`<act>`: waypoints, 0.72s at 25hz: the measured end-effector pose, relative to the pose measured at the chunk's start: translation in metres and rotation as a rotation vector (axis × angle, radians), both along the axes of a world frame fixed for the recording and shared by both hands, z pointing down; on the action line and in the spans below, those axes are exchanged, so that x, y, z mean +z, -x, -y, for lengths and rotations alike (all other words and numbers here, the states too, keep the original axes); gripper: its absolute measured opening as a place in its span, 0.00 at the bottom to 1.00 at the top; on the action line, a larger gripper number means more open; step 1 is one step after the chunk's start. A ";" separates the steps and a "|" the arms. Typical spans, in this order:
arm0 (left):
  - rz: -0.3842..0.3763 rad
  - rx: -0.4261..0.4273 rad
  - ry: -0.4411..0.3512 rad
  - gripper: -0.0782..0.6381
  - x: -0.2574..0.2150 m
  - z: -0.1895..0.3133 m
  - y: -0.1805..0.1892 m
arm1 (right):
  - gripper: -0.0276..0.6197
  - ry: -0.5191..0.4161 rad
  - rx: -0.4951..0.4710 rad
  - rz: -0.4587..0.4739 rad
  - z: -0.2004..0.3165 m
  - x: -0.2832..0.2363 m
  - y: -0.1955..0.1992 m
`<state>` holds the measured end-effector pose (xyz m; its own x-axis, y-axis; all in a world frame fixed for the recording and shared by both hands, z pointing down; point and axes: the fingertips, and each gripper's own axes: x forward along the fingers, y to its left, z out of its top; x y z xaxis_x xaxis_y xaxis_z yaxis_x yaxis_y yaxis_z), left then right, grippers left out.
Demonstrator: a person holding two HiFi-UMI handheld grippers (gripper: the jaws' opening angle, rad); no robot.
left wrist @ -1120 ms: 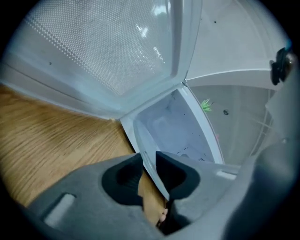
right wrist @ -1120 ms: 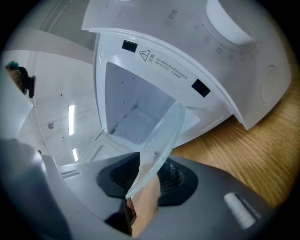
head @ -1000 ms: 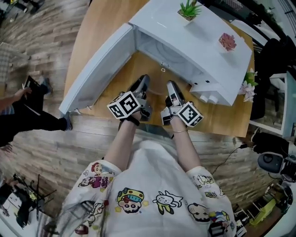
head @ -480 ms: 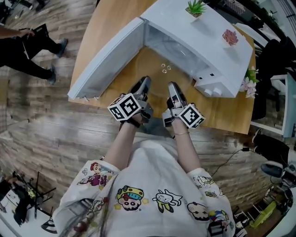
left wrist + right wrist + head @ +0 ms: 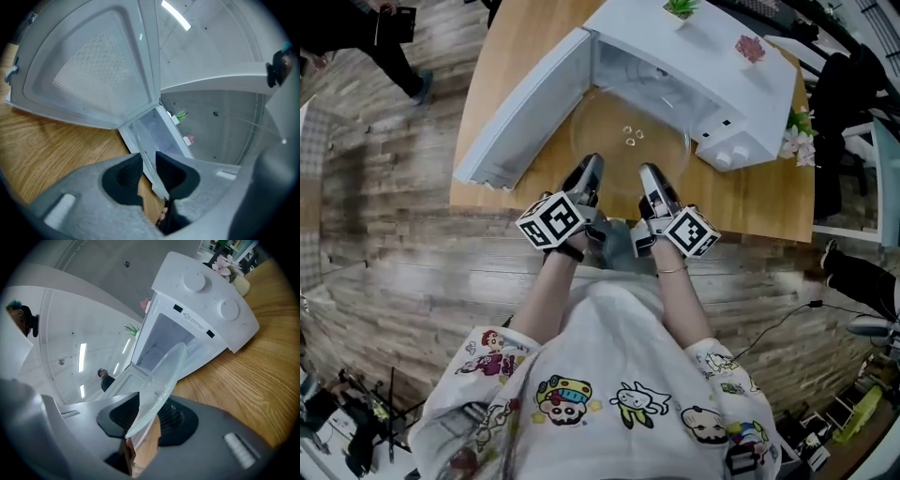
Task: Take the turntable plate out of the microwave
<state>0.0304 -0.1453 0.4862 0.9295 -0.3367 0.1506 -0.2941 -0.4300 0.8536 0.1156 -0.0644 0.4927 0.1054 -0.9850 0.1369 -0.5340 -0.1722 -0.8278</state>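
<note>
Two grippers share this load: the left gripper (image 5: 589, 178) and the right gripper (image 5: 649, 183) sit side by side, each with its jaws clamped on the rim of the clear glass turntable plate (image 5: 628, 141) at the edge farthest from the microwave (image 5: 703, 56). Both gripper views show the thin glass edge pinched between the jaws, with no gap to either side. A pair of grips close together on one edge probably serves to keep the wide, slippery disc from swinging or tipping, which a single pinch could hardly prevent. The plate hangs roughly level in front of the microwave's open mouth, above the wooden table (image 5: 506, 47). Most of it lies outside the cavity; whether its far edge has fully cleared the sill cannot be told. The door (image 5: 525, 108) stands swung wide to the microwave's left, well out of the plate's path, which leaves a straight way out towards the person. By my judgement the removal is nearly done, and what remains is to bring the glass clear of the microwave and set it down gently on the table.
</note>
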 end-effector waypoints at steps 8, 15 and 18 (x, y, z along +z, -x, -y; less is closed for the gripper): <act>0.001 0.056 0.005 0.23 -0.008 -0.021 0.023 | 0.24 -0.010 0.047 -0.008 -0.025 -0.013 0.028; 0.001 0.078 0.000 0.22 -0.021 -0.038 0.046 | 0.24 -0.024 0.058 -0.022 -0.043 -0.026 0.051; -0.006 0.076 -0.005 0.22 -0.027 -0.044 0.050 | 0.24 -0.033 0.055 -0.021 -0.048 -0.030 0.056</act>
<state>-0.0196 -0.1016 0.4593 0.9531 -0.2664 0.1436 -0.2557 -0.4554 0.8528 0.0598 -0.0165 0.4625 0.1619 -0.9816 0.1016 -0.5418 -0.1744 -0.8222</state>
